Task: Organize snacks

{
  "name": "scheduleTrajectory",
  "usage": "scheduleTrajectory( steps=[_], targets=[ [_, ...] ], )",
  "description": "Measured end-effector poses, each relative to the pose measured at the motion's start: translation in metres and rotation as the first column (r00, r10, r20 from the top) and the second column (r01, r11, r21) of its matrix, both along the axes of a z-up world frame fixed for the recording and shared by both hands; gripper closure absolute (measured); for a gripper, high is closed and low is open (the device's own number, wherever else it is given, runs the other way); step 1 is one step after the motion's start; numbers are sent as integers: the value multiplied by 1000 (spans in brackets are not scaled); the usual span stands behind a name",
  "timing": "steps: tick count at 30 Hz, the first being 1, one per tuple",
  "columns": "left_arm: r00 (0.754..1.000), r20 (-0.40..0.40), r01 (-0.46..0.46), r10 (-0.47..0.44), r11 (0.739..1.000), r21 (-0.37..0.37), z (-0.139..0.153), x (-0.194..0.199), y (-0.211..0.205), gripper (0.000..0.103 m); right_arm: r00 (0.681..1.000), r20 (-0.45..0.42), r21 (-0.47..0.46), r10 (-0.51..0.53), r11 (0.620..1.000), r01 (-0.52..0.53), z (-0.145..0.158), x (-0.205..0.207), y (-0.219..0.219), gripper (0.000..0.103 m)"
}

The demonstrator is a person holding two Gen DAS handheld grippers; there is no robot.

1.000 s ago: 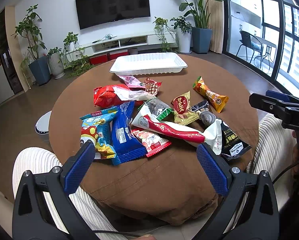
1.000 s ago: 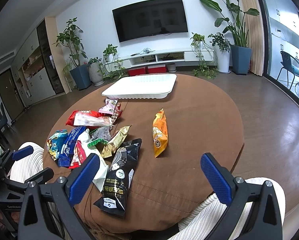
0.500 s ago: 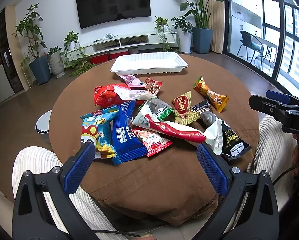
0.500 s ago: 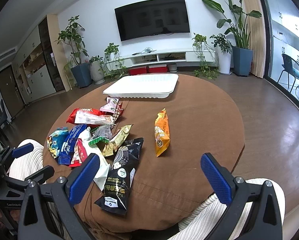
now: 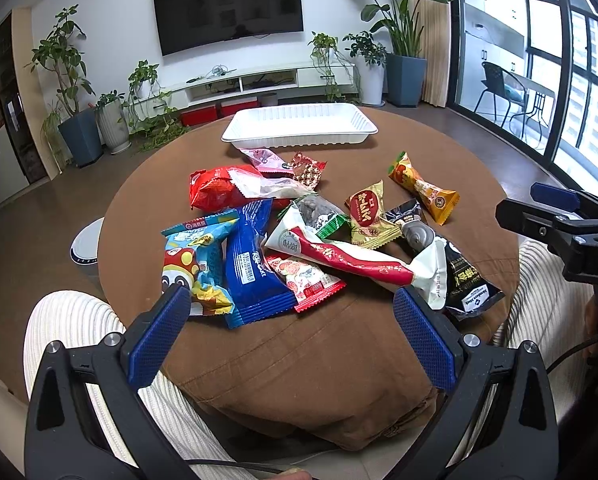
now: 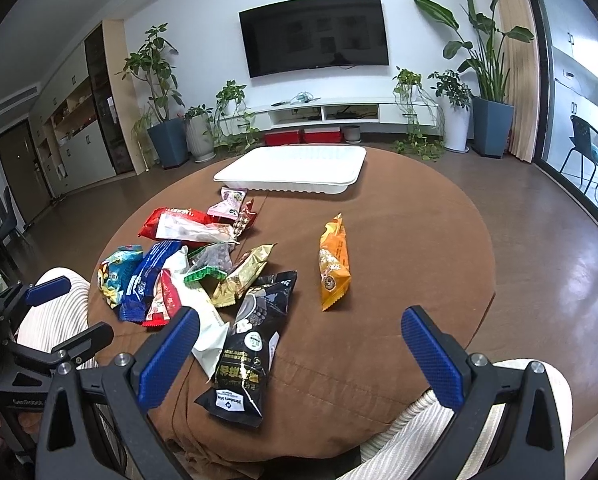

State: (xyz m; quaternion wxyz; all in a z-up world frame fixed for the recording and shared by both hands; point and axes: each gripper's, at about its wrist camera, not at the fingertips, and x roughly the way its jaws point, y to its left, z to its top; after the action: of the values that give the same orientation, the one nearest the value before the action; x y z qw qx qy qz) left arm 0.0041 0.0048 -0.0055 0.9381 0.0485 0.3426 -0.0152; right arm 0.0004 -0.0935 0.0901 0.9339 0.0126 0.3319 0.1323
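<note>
Snacks (image 5: 307, 236), roughly eleven, one white tray (image 5: 299, 126); left claw (image 5: 291, 336), right claw (image 6: 299, 344) agape, empty.

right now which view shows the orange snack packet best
The right wrist view: the orange snack packet lies alone on the brown tabletop, seen whole along its length. The left wrist view shows it smaller and farther off, right of the snack pile.

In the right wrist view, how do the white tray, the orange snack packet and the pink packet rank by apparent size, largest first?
1. white tray, though farthest away
2. orange snack packet
3. pink packet, partly hidden and farther, so true size unsure
</note>
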Motion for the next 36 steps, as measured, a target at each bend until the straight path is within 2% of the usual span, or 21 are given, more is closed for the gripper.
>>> scheduleTrajectory(
  steps=[36],
  targets=[
    [1000,-14,-14,14,1000,-1,-2,2,7,0,998,-17,-21,64,998,-64,-5,0,17,0]
  ],
)
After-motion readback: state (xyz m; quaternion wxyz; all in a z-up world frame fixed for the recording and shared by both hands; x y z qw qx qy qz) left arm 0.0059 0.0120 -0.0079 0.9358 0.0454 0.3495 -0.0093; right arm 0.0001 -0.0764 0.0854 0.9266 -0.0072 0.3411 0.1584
